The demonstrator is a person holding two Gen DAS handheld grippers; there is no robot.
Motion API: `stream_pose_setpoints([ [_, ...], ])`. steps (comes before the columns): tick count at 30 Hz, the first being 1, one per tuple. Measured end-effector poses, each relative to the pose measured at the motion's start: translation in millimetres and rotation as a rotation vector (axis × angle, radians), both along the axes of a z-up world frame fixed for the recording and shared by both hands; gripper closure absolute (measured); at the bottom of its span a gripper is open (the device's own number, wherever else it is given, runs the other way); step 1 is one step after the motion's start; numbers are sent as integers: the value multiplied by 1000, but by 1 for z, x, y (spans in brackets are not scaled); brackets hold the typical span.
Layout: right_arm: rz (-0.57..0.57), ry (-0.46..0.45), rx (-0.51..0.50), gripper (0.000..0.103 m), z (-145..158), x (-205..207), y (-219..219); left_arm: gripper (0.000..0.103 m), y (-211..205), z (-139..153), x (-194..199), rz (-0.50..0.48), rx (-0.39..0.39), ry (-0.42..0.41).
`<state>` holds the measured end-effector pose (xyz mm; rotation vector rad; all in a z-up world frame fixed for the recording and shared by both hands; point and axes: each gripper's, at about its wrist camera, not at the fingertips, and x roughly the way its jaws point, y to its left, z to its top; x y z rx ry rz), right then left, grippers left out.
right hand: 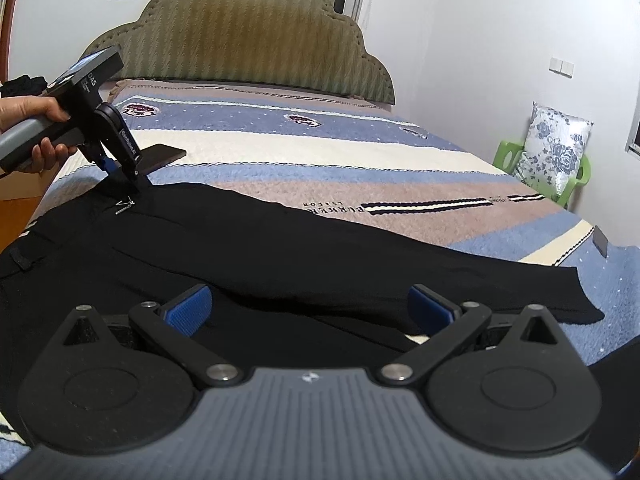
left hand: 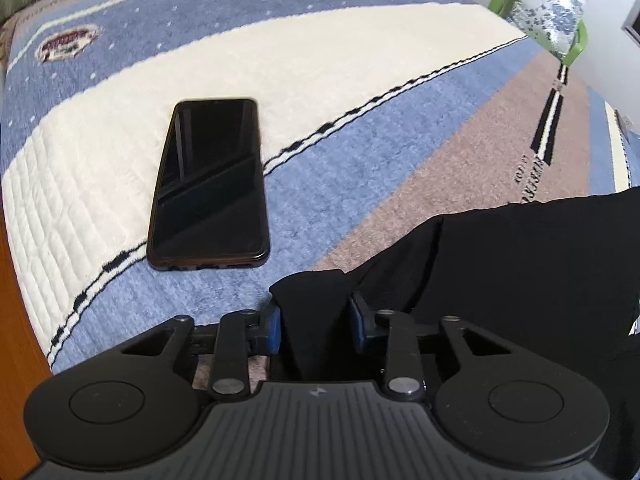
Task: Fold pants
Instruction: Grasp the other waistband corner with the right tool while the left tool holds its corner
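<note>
Left gripper (left hand: 316, 320) pinches the waist end of the black pants (right hand: 304, 256), right gripper (right hand: 308, 308) spread just above the legs lying across the bed (right hand: 400, 168) — we judge them soft, light, limp — grab the hems next.

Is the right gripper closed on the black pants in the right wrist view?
No, the right gripper has its blue pads spread wide apart above the black pants, and nothing is pinched between them.

Both claws, left claw (left hand: 316, 316) and right claw (right hand: 308, 304), have black linkages, silver screws, blue ribbed pads (right hand: 188, 310) and ribbed grey housings; bare hand (right hand: 38, 132).
</note>
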<state>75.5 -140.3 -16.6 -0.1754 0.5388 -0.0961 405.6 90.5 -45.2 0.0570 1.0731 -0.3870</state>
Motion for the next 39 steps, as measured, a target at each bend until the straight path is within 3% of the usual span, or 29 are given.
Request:
stream_pose_setpoints([
  [10, -1, 8, -6, 0, -1, 3, -2, 74, -28, 12, -36, -46, 185, -187],
  [15, 30, -2, -56, 0, 2, 6, 0, 76, -32, 30, -66, -54, 202, -292],
  [17, 78, -35, -104, 0, 5, 10, -2, 77, -33, 39, -85, -73, 206, -351],
  [21, 269, -136, -336, 0, 7, 35, -17, 77, -34, 51, -126, -126, 227, -466],
  [24, 354, -80, -422, 3, 5, 79, -42, 77, -33, 53, -150, -143, 232, -501],
  [26, 466, -30, -345, 13, 7, 110, -67, 86, -31, 51, -164, -142, 263, -525],
  [29, 524, 36, -249, 17, 7, 148, -92, 89, -25, 48, -182, -147, 279, -542],
  [31, 565, 74, -304, 22, 0, 168, -97, 89, -22, 46, -187, -147, 276, -540],
  [33, 625, 169, -369, 39, -10, 192, -97, 89, -20, 44, -186, -160, 279, -529],
  [34, 649, 212, -385, 43, -16, 202, -95, 89, -19, 44, -182, -159, 281, -537],
  [37, 657, 279, -385, 45, -26, 233, -93, 89, -5, 48, -156, -153, 204, -474],
  [39, 666, 315, -358, 37, -28, 250, -94, 88, 8, 50, -132, -117, 118, -395],
])
